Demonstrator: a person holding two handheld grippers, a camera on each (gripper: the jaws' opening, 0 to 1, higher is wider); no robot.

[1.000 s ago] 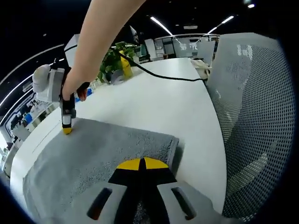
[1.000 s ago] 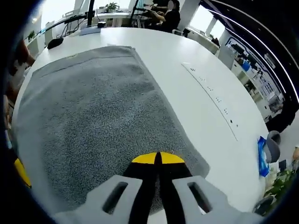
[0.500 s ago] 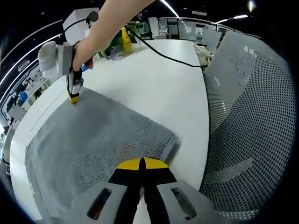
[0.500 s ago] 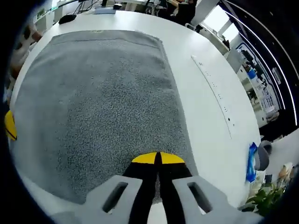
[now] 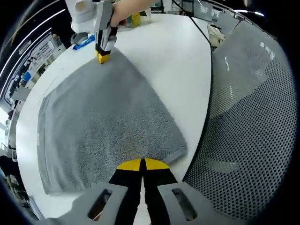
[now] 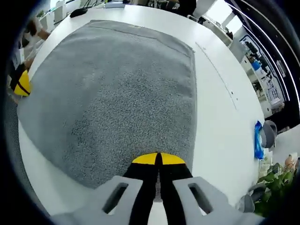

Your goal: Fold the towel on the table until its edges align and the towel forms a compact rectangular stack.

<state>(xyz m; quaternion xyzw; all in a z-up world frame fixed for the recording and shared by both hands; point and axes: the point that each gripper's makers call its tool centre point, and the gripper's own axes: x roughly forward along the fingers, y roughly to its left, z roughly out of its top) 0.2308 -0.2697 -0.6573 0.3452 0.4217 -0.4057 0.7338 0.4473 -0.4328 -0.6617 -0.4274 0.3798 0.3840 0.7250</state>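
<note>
A grey towel lies spread on the white table. My left gripper is shut, its yellow tips pinched on the towel's near edge close to a corner. At the far corner of the same side, my right gripper stands tip-down on the cloth, held by a hand. In the right gripper view the towel stretches away from my right gripper, which is shut on its near edge. The left gripper's yellow tip shows at the towel's left corner.
A grey mesh chair back stands against the table's right side. A black cable and a yellow bottle are at the far end. A blue object and a green plant sit beyond the towel on the table.
Both views have risen and tilted down, so more of the towel shows. In the left gripper view the right gripper now sits higher and farther off. Both stay shut on the towel.
</note>
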